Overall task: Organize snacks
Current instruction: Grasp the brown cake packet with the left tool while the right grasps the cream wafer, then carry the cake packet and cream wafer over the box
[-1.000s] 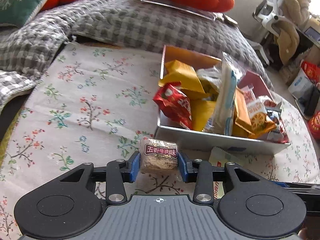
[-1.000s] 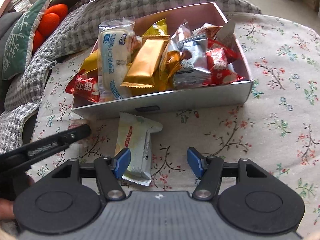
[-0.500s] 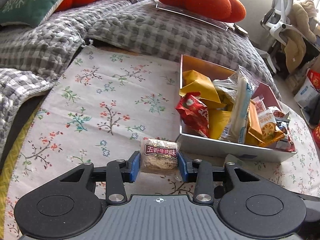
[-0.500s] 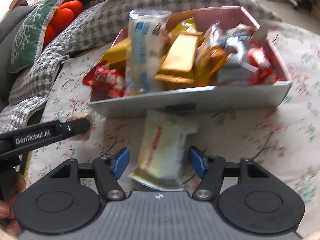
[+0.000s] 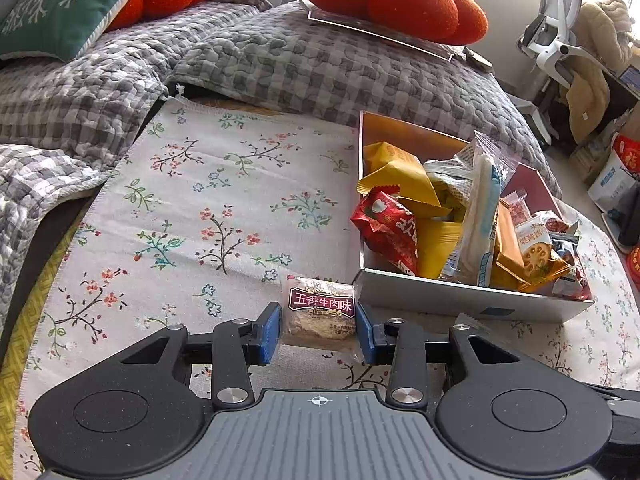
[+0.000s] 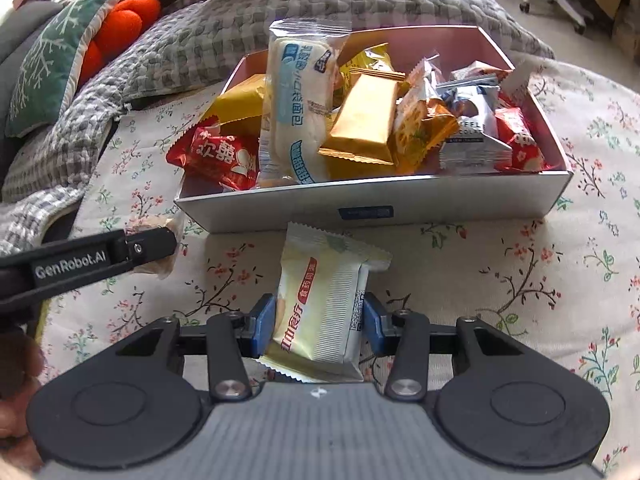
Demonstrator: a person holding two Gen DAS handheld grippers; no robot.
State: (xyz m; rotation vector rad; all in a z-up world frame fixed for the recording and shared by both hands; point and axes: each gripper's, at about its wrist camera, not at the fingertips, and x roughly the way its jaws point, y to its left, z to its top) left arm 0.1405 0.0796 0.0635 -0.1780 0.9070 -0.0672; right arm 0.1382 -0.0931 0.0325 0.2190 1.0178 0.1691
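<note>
Heaped box (image 5: 460, 300) blocks ahead; cloth (image 5: 224, 200) leftward lies bare.

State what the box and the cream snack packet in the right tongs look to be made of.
Box: likely coated cardboard, satin silver, with crisp folded corners. Cream snack packet: thin plastic film, slightly glossy, with crimped zigzag ends; the right tongs are closing on it.

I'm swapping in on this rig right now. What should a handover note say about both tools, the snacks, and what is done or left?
Left tool: shut on the brown beef-flavour snack pack, just left of the box's near corner.
Right tool: jaws closing, pads meeting the pale yellow snack packet, which lies on the floral cloth in front of the box.
Silver box: already heaped with wrapped snacks.
Done: most snacks are boxed.
Left: probably lift these two packs into the box.
</note>
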